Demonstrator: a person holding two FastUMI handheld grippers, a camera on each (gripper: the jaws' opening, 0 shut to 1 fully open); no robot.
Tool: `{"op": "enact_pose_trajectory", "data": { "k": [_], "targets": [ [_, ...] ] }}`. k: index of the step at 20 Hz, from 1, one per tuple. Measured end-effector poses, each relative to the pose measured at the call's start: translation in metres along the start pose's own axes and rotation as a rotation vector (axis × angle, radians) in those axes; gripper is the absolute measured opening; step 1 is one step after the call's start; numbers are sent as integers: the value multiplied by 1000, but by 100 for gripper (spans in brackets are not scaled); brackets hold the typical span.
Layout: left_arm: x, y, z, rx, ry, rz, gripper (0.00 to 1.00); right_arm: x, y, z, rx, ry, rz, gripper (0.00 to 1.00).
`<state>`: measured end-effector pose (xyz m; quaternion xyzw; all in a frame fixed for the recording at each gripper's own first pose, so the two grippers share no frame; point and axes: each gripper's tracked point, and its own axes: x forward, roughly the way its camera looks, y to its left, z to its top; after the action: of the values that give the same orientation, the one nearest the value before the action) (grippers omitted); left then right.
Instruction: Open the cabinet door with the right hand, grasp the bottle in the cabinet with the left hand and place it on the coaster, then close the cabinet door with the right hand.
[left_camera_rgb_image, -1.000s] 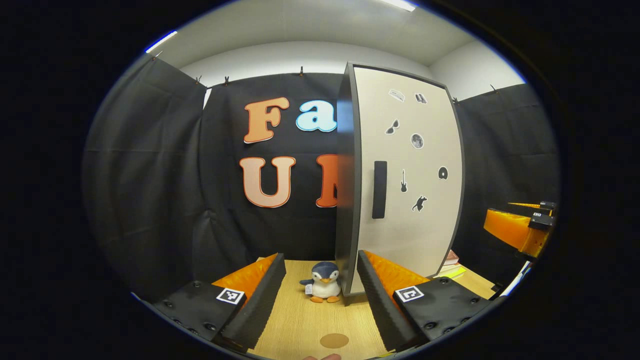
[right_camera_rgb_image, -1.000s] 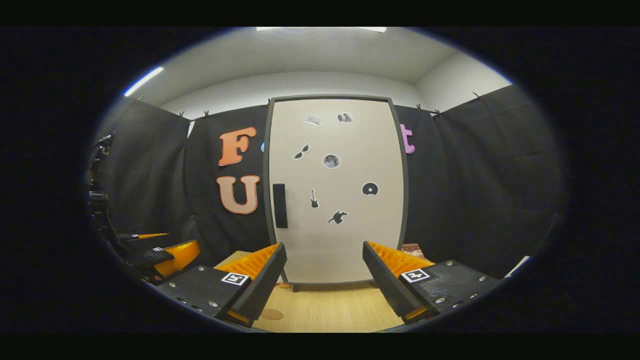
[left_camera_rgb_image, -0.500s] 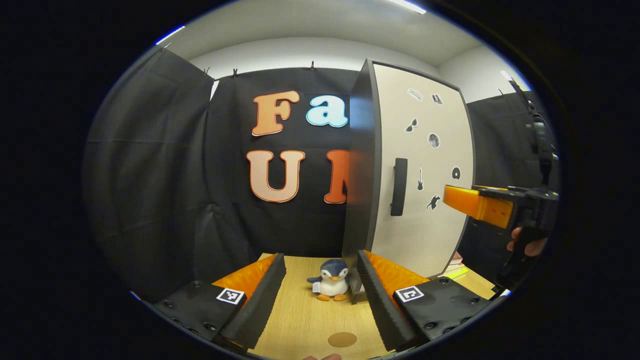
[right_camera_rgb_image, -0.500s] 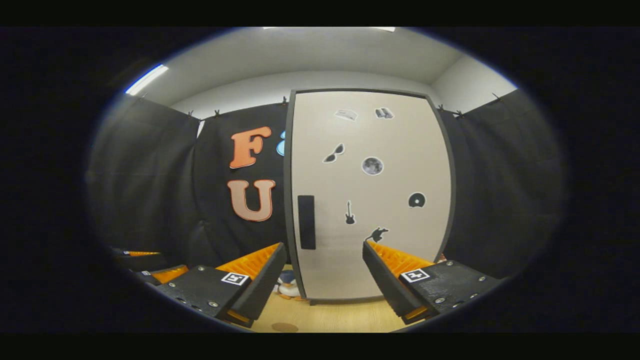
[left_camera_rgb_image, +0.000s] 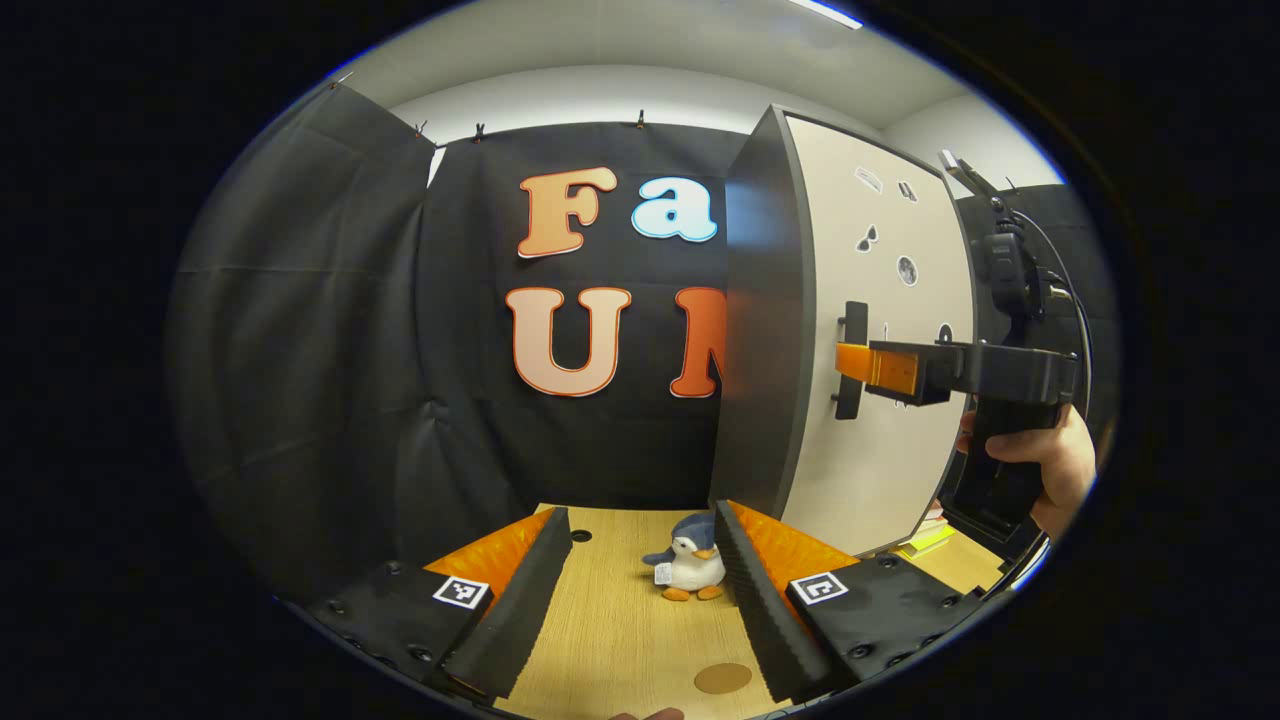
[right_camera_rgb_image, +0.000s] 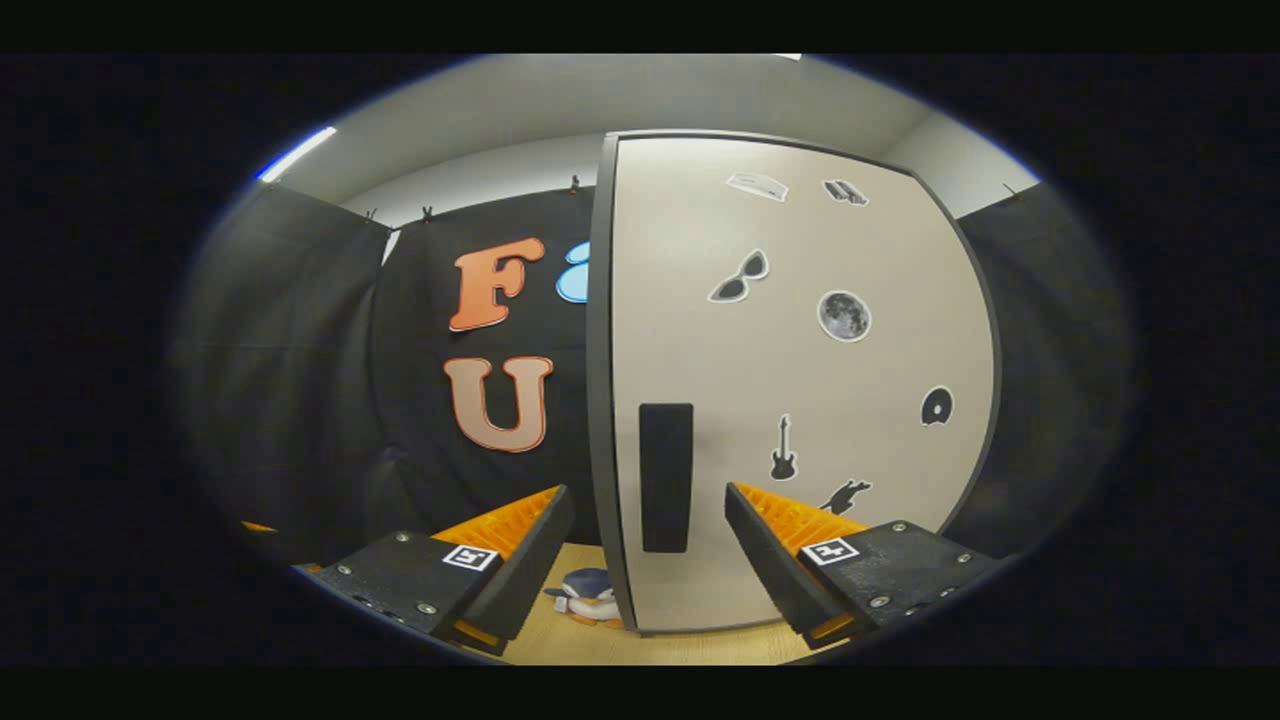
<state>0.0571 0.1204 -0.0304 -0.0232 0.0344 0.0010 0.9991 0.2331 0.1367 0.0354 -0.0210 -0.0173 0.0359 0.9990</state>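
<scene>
Wooden table (left_camera_rgb_image: 620, 640); right gripper (right_camera_rgb_image: 648, 545) now nearer cabinet handle (right_camera_rgb_image: 666, 478); both grippers wide

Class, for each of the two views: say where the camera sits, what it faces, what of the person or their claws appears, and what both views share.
Left gripper view: rides the left claw, low over the table, facing the cabinet edge-on; the right claw and a hand appear at the handle.
Right gripper view: rides the right claw, facing the cabinet door square-on, handle between its open fingers.
Shared: cabinet door, handle, toy penguin.
</scene>
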Motion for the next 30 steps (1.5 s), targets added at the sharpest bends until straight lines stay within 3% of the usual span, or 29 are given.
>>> {"op": "enact_pose_trajectory", "data": {
  "k": [1,5,10,13,15,19,20,23,30],
  "targets": [
    [4,3,-2,-2,2,-3,94,6,-1,0,4,0,-8,95],
    [19,13,-4,0,10,-11,94,25,-8,-3,6,7,-44,96],
    [30,21,-12,-5,26,-19,94,42,-13,-8,-1,20,-68,79],
    [29,24,-15,-14,30,-22,94,48,-16,-14,34,44,-74,49],
    [31,24,-20,-13,42,-22,94,47,-16,-12,31,23,-73,36],
    [31,25,-21,-29,45,-16,94,45,-16,-13,27,23,-73,34],
    [32,26,-20,-31,44,-15,94,44,-15,-12,30,27,-67,27],
    [33,24,-16,-27,37,-10,94,34,-12,-10,32,36,-47,24],
    [-8,3,-12,-12,26,14,94,-43,-32,-12,77,22,-21,17]
  ]
}}
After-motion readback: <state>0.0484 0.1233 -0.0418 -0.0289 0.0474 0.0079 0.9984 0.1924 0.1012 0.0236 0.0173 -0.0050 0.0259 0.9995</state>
